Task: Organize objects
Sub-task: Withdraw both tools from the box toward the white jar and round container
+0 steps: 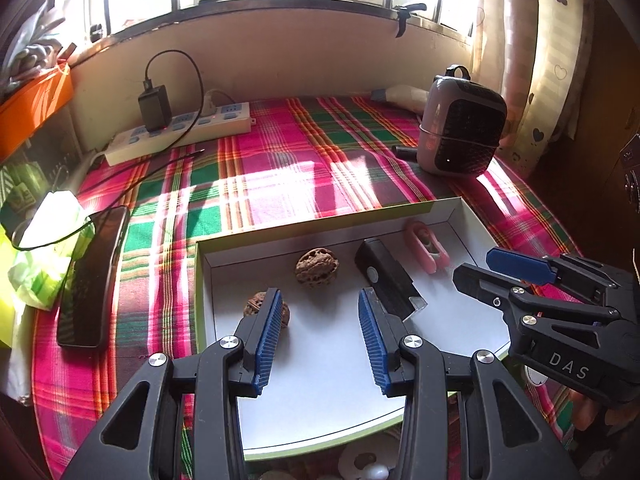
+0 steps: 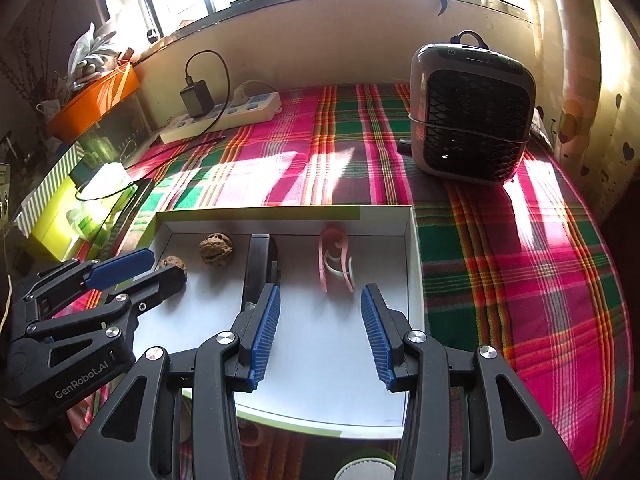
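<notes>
Four items in white tray [image 1: 472, 220] | both tongs, left gripper [image 1: 320, 336] and right gripper [image 2: 320, 332], open, empty | risk: your left jaw nudges near walnut [image 1: 256, 306] against tray's left wall.

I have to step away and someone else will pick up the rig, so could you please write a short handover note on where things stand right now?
Left hand-held gripper: open, empty, above the box near the two walnuts.
Right hand-held gripper: open, empty, above the box's right half.
In the white box: two walnuts on the left, a black device in the middle, a pink clip-like item on the right.
Done: these four lie in the box.
Left: some round items show past the box's near edge, too cut off to identify; check whether they belong in it. The phone lies outside on the plaid cloth.
</notes>
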A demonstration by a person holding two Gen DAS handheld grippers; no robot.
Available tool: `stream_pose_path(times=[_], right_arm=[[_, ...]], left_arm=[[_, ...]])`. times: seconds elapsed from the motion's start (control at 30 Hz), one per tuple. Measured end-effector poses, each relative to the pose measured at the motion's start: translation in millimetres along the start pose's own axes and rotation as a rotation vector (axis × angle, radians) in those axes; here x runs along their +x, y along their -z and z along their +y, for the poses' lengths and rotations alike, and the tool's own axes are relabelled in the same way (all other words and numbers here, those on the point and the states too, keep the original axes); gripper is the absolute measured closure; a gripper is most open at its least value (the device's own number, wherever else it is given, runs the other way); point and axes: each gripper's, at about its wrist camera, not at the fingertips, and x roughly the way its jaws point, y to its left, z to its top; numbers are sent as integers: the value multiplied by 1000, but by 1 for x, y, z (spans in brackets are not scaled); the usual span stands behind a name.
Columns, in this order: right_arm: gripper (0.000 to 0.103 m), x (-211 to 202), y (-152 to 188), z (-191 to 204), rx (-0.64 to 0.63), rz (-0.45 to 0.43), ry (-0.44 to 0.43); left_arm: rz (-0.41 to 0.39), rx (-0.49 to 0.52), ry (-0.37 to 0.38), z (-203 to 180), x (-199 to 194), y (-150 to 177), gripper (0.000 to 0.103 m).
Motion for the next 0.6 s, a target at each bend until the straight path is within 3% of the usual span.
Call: stream_pose_path(times=[0.6], right_arm=[[59, -37, 36, 12, -17, -46, -14]], left_arm=[[-35, -22, -6, -5, -40, 39, 65]])
